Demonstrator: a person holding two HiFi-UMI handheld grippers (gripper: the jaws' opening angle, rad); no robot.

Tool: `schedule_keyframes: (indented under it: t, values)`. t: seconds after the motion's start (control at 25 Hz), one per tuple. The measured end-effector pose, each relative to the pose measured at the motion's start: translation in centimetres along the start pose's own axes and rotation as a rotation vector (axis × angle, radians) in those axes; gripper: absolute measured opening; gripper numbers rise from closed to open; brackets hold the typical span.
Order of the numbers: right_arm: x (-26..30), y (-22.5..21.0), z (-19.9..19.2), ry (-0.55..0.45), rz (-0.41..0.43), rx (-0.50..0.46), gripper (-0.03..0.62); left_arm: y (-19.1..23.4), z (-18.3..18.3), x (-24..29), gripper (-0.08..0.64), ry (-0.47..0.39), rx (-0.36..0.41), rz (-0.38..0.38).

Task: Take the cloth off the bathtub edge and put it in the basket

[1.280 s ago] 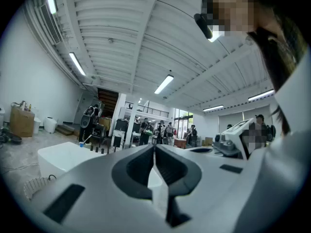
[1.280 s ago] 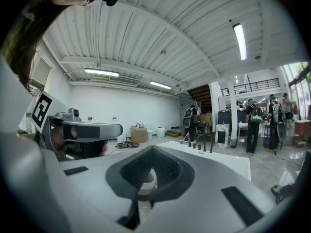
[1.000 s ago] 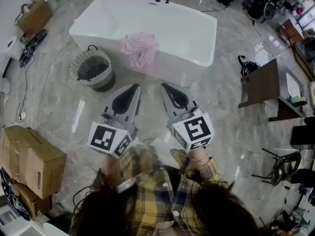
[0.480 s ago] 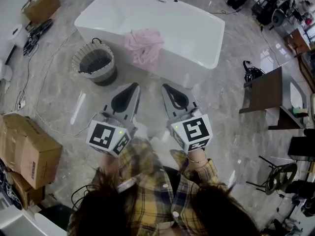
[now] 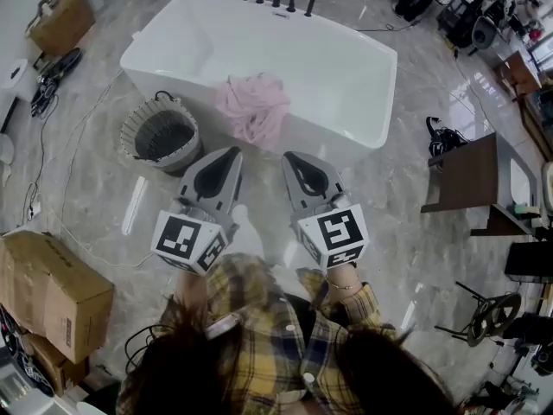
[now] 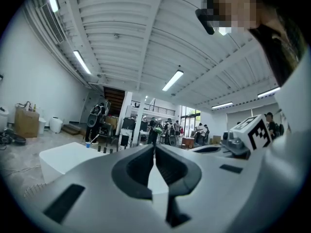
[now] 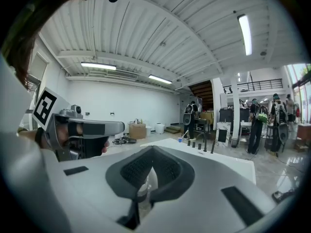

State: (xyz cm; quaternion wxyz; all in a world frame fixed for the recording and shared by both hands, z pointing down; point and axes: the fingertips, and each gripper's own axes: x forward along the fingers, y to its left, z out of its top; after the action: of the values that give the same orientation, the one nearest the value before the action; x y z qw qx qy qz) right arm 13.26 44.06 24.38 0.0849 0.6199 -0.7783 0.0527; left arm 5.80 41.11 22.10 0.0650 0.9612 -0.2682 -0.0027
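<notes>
Left gripper (image 5: 232, 154) and right gripper (image 5: 289, 157): both jaw pairs are sitting pressed together with nothing between them, hovering side by side just short of the bathtub (image 5: 333, 72). The pink cloth (image 5: 252, 106) is lying bunched over the near rim, straight ahead. The basket (image 5: 177, 156) is standing on the floor just left of it.

Judgement: one gripper is needing to open before reaching in, then bite the thick bunch on the rim so nothing trails.

Both gripper views are looking over the tub and missing the cloth. The basket's inside is reading dark.
</notes>
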Motion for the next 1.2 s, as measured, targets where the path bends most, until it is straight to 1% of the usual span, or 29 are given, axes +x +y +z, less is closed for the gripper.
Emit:
schedule_keyframes:
  t: [0.2, 0.48, 0.64, 0.88, 1.04, 1.2]
  values:
    - [6.9, -2.8, 1.4, 0.024, -0.023, -0.024, 0.015, 6.1, 2.1, 5.0, 0.026, -0.022, 0.008, -0.028]
    - [13.8, -5.8, 2.4, 0.036, -0.06, -0.01, 0.015, 12.6, 3.3, 9.6, 0.026, -0.013, 0.02, -0.047]
    - [16.0, -6.9, 2.1, 0.056, -0.079, 0.007, 0.015, 14.7, 3.3, 11.3, 0.026, -0.004, 0.016, -0.061]
    - [17.4, -8.1, 0.5, 0.097, -0.125, 0.04, 0.015, 16.4, 1.6, 12.3, 0.026, 0.038, -0.007, -0.086]
    - [18.2, -9.0, -0.7, 0.137, -0.137, 0.051, 0.015, 17.6, 0.5, 12.5, 0.026, 0.062, -0.037, -0.068]
    - [20.0, -9.9, -1.3, 0.159, -0.123, 0.056, 0.015, 19.5, -0.4, 13.0, 0.026, 0.079, -0.054, -0.033]
